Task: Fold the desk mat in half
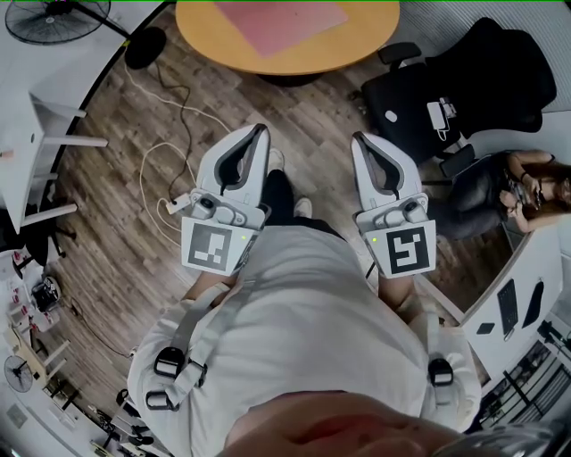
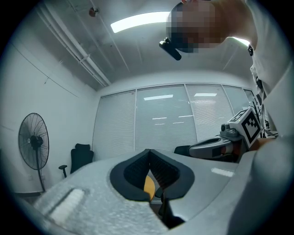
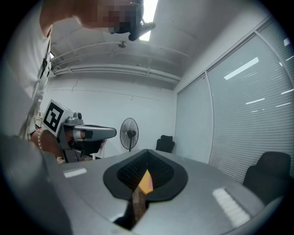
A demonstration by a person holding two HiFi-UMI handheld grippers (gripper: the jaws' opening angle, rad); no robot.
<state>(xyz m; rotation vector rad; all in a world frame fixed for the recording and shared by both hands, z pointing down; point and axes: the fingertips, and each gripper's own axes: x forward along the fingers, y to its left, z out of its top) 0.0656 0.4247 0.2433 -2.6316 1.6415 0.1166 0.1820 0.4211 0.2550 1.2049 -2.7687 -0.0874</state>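
Observation:
The pink desk mat [image 1: 281,22] lies flat on a round wooden table [image 1: 201,36] at the top of the head view. My left gripper [image 1: 260,130] and right gripper [image 1: 359,138] are held side by side over the wood floor, well short of the table, both pointing toward it. Each is shut with nothing between its jaws. In the left gripper view the left gripper [image 2: 149,151] shows only a sliver of the orange table [image 2: 149,186] below its closed tips. The right gripper [image 3: 147,151] frames a sliver of table and pink mat [image 3: 146,181].
A black office chair [image 1: 464,85] stands right of the table, and a seated person [image 1: 526,187] is farther right. A cable and power strip [image 1: 174,203] lie on the floor left of my left gripper. A fan [image 1: 53,18] and a white stand [image 1: 36,152] are at left.

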